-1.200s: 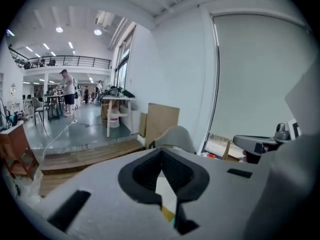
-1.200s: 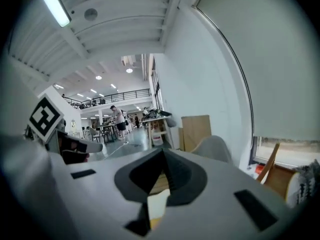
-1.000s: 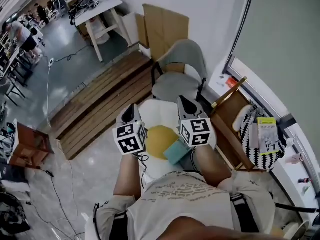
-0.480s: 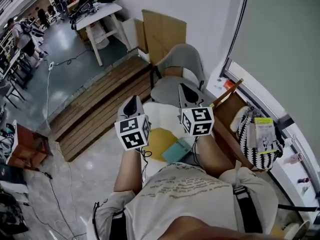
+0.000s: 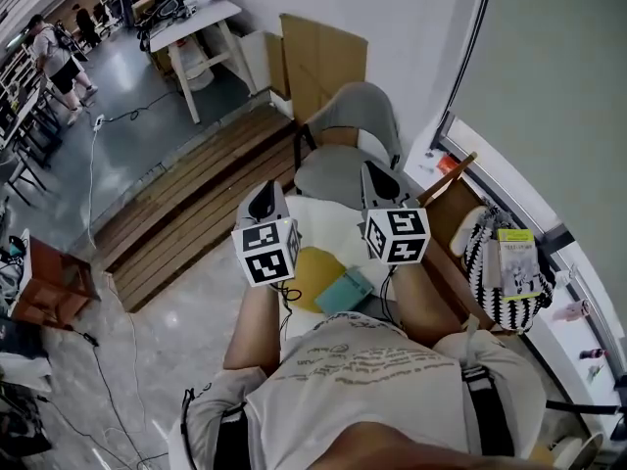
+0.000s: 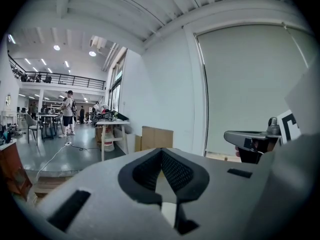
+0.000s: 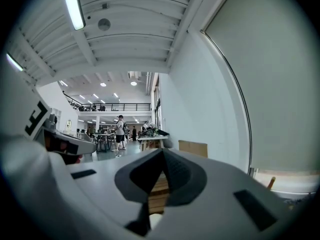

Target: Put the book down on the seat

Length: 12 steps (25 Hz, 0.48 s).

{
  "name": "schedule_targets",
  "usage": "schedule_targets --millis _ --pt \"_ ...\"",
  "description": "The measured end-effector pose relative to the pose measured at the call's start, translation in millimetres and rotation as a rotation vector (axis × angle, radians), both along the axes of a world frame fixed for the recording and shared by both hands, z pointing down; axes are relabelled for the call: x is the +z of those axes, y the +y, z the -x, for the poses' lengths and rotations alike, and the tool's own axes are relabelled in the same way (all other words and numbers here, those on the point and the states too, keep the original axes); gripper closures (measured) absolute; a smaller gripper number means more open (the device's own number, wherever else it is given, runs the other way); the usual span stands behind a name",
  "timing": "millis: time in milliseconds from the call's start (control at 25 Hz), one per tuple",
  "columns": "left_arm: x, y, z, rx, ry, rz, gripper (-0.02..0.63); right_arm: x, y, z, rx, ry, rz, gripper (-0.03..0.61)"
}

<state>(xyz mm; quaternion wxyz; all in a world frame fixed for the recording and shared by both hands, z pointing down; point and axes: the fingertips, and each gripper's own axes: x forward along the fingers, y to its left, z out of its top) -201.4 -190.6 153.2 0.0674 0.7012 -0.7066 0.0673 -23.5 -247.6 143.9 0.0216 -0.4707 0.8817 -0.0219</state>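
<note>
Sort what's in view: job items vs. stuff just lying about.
Job: teal book; the white seat it lies on; left gripper and right gripper, both shut and empty.
Lying about: grey chair; striped bag; cardboard sheet; white table; wooden platform.

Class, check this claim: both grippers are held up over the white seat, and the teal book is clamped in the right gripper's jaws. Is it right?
One detail is wrong. The left gripper and right gripper are held up over the white seat, but the head view shows the teal book lying on the seat by the yellow cushion. The right gripper view shows its jaws together on nothing.
</note>
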Motion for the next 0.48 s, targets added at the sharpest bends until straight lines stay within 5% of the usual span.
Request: schedule_targets --millis 480 --pt "8.9 11.5 -8.0 0.013 0.011 0.015 0.594 9.9 7.7 4.0 -0.04 -0.025 0.033 0.552"
